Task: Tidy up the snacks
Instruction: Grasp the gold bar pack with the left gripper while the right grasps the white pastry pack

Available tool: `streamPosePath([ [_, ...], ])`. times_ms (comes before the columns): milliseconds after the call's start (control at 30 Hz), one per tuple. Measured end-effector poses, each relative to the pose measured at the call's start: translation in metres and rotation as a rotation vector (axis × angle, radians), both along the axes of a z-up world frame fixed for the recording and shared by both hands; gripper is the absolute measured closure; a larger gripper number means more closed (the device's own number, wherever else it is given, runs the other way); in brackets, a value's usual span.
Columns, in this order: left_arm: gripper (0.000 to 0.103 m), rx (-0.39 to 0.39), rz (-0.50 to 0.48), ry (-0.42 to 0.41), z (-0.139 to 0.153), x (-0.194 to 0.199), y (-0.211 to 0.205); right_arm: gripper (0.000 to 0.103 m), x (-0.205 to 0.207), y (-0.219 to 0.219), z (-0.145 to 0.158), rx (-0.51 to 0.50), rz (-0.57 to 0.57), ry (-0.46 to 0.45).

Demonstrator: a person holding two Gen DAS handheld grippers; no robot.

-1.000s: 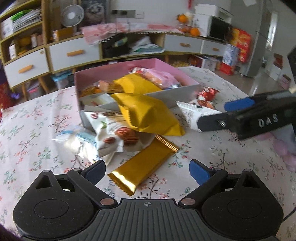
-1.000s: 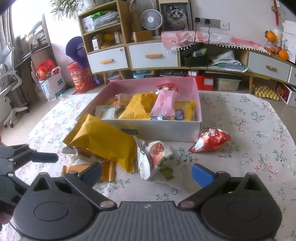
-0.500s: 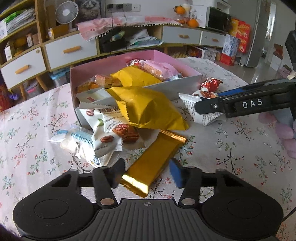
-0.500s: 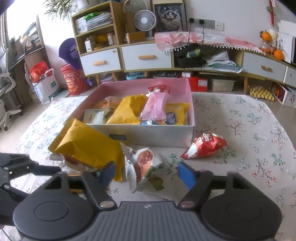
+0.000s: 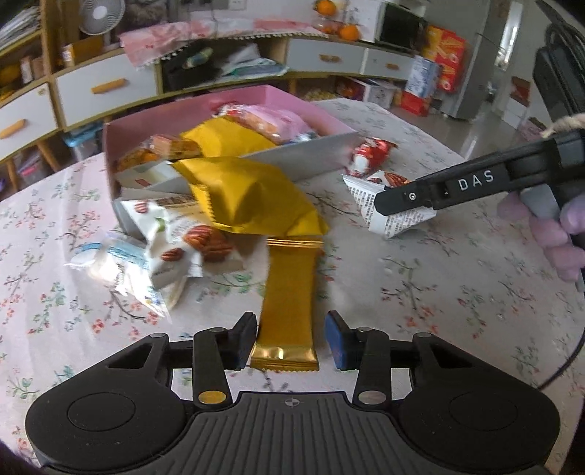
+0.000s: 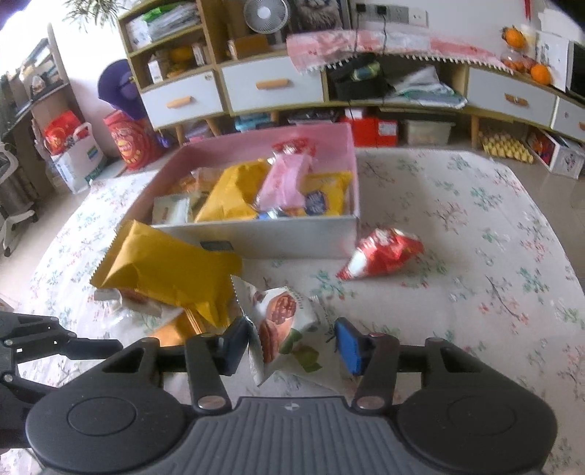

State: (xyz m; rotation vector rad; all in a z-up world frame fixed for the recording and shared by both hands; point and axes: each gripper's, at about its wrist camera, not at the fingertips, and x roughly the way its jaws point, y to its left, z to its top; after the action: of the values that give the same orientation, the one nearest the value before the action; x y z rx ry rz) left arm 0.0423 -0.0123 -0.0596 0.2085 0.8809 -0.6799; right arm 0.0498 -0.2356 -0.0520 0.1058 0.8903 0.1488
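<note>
A pink box (image 5: 120,135) (image 6: 256,237) of snacks stands on the flowered table. In front of it lie a big yellow bag (image 5: 248,197) (image 6: 164,266), white nut packets (image 5: 175,241), a red packet (image 6: 384,252) (image 5: 369,153) and a long gold bar (image 5: 289,292). My left gripper (image 5: 290,339) is part open, its jaws either side of the gold bar's near end. My right gripper (image 6: 290,343) is part open around a white nut packet (image 6: 285,329); it also shows from the side in the left wrist view (image 5: 402,199).
The table edge runs behind the box. Beyond it stand a low cabinet with drawers (image 6: 274,84), shelves, a fan (image 6: 265,14) and bags on the floor (image 6: 73,153). A cable (image 5: 570,350) hangs by the right hand.
Both grippers have narrowed from wide open. The left has moved forward onto the gold bar, which now points straight at it. The right has moved forward around the nut packet.
</note>
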Motion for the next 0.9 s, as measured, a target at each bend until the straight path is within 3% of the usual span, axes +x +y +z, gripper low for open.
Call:
streamPosePath([
  [133, 0.060, -0.003, -0.012, -0.001, 0.000, -0.003, -0.006, 0.062, -0.004, -0.008, 0.002, 0.032, -0.011, 0.020],
  [200, 0.053, -0.002, 0.005, -0.004, -0.001, -0.002, -0.008, 0.048, -0.005, -0.011, 0.002, 0.045, -0.023, 0.021],
  [300, 0.052, -0.002, 0.042, 0.011, -0.006, 0.002, -0.011, 0.040, -0.005, -0.014, 0.001, 0.060, -0.036, 0.023],
  [633, 0.052, 0.061, 0.163, 0.011, -0.005, 0.006, -0.029, 0.039, 0.003, -0.009, -0.011, 0.062, -0.031, 0.063],
  [833, 0.069, 0.072, 0.206, 0.007, -0.004, 0.011, -0.027, 0.045, 0.006, -0.009, -0.015, 0.044, -0.040, 0.067],
  [900, 0.073, 0.074, 0.217, 0.006, -0.004, 0.011, -0.026, 0.056, 0.008, -0.009, -0.017, 0.050, -0.042, 0.075],
])
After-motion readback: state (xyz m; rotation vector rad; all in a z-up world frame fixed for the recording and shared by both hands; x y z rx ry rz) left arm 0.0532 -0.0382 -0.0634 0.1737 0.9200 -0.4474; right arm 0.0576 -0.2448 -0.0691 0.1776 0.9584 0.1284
